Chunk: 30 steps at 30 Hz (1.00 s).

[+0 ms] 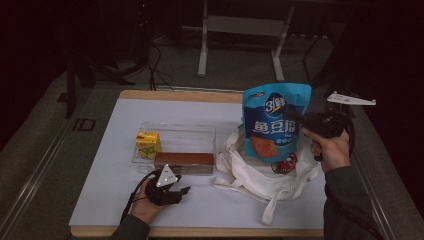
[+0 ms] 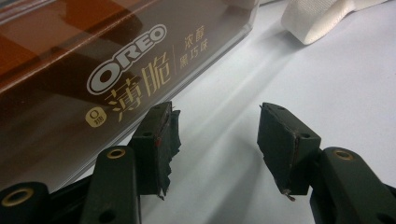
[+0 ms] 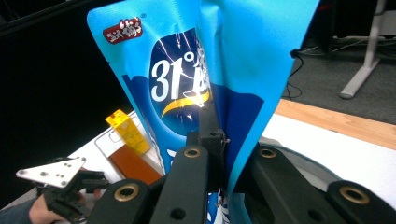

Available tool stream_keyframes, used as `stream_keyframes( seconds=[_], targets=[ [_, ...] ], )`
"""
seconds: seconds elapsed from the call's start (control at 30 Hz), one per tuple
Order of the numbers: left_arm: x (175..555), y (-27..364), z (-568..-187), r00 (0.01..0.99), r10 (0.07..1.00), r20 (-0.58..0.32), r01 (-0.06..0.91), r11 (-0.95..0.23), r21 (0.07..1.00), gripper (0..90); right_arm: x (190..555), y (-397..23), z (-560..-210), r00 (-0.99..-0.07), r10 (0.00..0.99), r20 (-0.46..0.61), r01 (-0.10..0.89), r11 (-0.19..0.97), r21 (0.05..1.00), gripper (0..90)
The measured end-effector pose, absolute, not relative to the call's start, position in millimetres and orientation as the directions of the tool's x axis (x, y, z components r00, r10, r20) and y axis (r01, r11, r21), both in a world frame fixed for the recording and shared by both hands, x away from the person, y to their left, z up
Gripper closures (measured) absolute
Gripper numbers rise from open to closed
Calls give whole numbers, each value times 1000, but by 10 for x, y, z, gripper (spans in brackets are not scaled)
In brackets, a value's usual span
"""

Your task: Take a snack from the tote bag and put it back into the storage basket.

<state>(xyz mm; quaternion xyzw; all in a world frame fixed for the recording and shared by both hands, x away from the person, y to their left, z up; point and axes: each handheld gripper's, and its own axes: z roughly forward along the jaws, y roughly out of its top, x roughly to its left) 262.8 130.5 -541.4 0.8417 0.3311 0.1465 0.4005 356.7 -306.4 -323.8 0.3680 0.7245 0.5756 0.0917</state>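
Observation:
A blue snack pouch (image 1: 275,120) hangs upright over a white tote bag (image 1: 255,172). My right gripper (image 1: 302,120) is shut on the pouch's right edge. In the right gripper view the pouch (image 3: 187,79) is pinched between the jaws of that gripper (image 3: 219,140). My left gripper (image 1: 182,190) rests low on the table in front of a brown Oreo box (image 1: 184,161). In the left gripper view its jaws (image 2: 215,126) stand open with nothing between them, and the Oreo box (image 2: 93,79) lies just beyond the left jaw.
A clear tray (image 1: 175,131) holds the Oreo box and a yellow juice carton (image 1: 148,142). A tote strap (image 2: 317,18) lies on the white tabletop. The table's wooden edge (image 1: 180,95) runs along the back, and desk legs stand on the floor behind it.

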Motion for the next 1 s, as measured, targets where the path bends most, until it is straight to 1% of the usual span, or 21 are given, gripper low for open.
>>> stream_keyframes(
  seconds=[0.5,1.0],
  targets=[
    [2622,1294,-5415,740,673,-10,435,-468,769,461,3385,-2808,-3071,-756,594,275,409,100,907,889],
    [2621,1298,-5414,740,672,-10,433,-465,772,461,3324,-2457,-2961,-789,544,284,403,109,909,889]
  ],
)
